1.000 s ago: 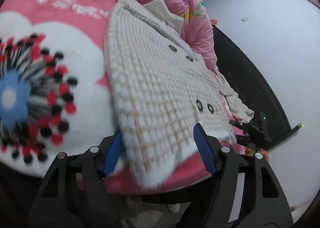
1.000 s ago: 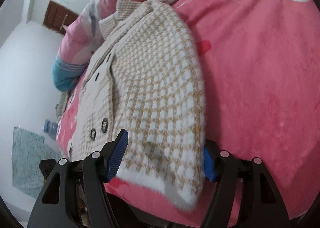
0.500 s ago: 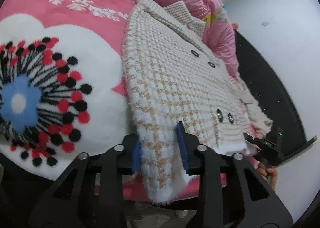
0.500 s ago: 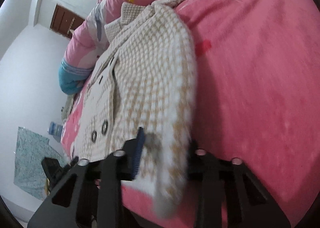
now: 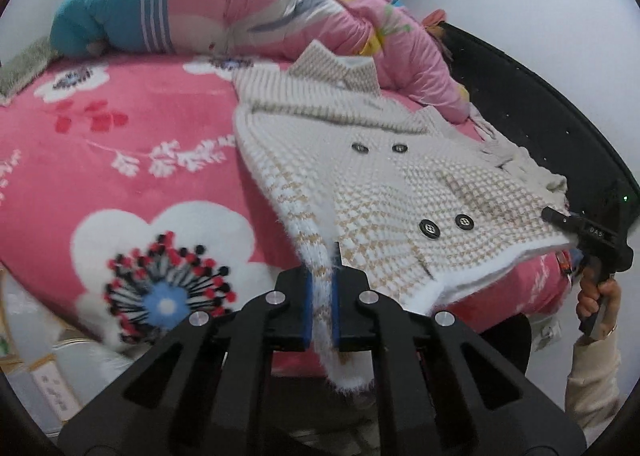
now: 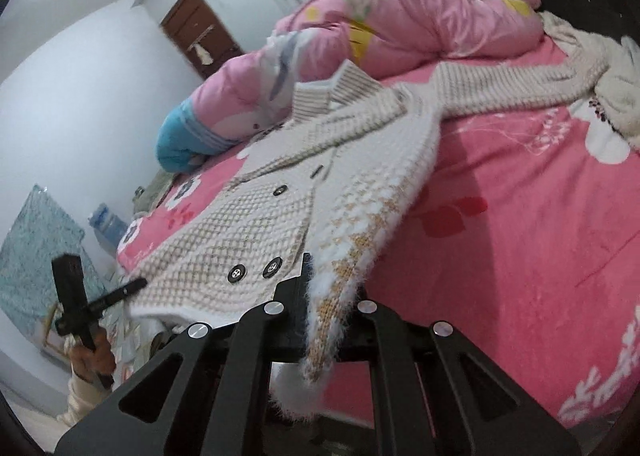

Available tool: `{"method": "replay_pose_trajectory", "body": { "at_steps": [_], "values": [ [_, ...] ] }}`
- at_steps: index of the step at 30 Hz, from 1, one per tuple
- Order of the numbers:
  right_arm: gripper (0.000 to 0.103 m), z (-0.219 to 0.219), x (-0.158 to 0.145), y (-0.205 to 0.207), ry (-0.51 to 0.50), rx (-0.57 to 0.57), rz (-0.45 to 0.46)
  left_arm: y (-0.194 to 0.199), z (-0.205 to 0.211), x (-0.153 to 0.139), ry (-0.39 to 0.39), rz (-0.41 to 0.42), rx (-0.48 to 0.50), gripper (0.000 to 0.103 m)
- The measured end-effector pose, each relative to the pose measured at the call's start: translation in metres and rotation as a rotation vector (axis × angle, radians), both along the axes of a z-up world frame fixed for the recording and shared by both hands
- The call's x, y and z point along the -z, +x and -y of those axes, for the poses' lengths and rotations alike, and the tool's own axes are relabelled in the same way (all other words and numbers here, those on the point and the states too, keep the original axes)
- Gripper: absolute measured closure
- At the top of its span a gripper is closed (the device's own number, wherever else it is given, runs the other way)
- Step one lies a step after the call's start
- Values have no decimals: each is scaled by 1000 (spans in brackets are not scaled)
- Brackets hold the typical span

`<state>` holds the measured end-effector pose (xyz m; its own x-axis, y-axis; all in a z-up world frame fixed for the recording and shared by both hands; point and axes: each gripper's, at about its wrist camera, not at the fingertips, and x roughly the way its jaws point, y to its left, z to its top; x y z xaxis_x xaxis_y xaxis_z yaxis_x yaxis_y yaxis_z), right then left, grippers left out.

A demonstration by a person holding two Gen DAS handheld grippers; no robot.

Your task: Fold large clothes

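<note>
A cream and tan checked knit cardigan [image 5: 392, 183] with dark buttons lies face up on a pink flowered bed blanket [image 5: 120, 159], its hem at the bed's near edge. My left gripper [image 5: 321, 300] is shut on the left corner of the hem, which is lifted off the blanket. My right gripper [image 6: 328, 312] is shut on the right corner of the hem of the cardigan [image 6: 280, 223], also lifted. One sleeve [image 6: 520, 83] stretches away across the bed. Each gripper shows in the other's view, the right one [image 5: 576, 228] and the left one [image 6: 100, 296].
A rolled pink quilt [image 5: 248, 11] with a blue end lies along the head of the bed, behind the collar. A black bed frame [image 5: 540, 107] runs along the right side. A white garment [image 6: 616, 95] is bunched at the far right. A brown door [image 6: 196, 31] stands behind.
Both grippers have closed on the hem corners and raised them. The views have tilted up, so more of the quilt and walls shows.
</note>
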<state>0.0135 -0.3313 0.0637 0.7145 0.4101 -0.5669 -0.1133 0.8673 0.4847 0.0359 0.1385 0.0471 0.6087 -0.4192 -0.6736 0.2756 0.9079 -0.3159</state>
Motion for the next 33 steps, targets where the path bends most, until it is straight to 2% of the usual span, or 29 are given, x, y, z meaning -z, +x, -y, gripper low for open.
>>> {"method": "replay_pose_trajectory", "body": {
  "at_steps": [4,8,11,13,14,16,17,18,20,21,22,24,27,30,33],
  "values": [
    [97,-9,-1,-42,24,-15,-21,-28,-15,-6,4,-33,16,97],
    [96,-20,26,-86,57,-13,-97,-59,-26,9,10,-113,-3,96],
    [96,-13,66,-91,75,25,-208,-67,-24,39,16,-190,-11,95],
    [94,-7,94,-86,52,63,-319,-61,-16,67,52,-270,-20,88],
    [91,-4,105,-84,27,75,-386,-58,-15,77,77,-298,-26,87],
    [85,-1,107,-84,-70,107,-438,-55,-19,88,149,-324,-57,83],
    [82,2,99,-86,-136,130,-431,-55,-24,86,179,-316,-77,81],
    [73,7,89,-89,-175,153,-413,-54,-28,81,187,-305,-88,77],
    [63,13,70,-89,-225,192,-370,-51,-37,70,193,-270,-113,70],
    [63,14,59,-86,-247,203,-341,-47,-39,62,200,-246,-125,67],
    [62,11,47,-78,-269,195,-300,-42,-37,56,203,-220,-126,64],
    [52,-1,38,-61,-277,147,-235,-26,-25,45,202,-166,-105,56],
    [43,-29,38,-21,-278,54,-194,1,13,34,190,-101,-57,45],
    [38,-45,50,18,-280,13,-190,37,55,29,175,-20,-19,25],
    [38,-39,58,44,-207,13,-218,71,90,29,174,15,3,18]
  ]
}}
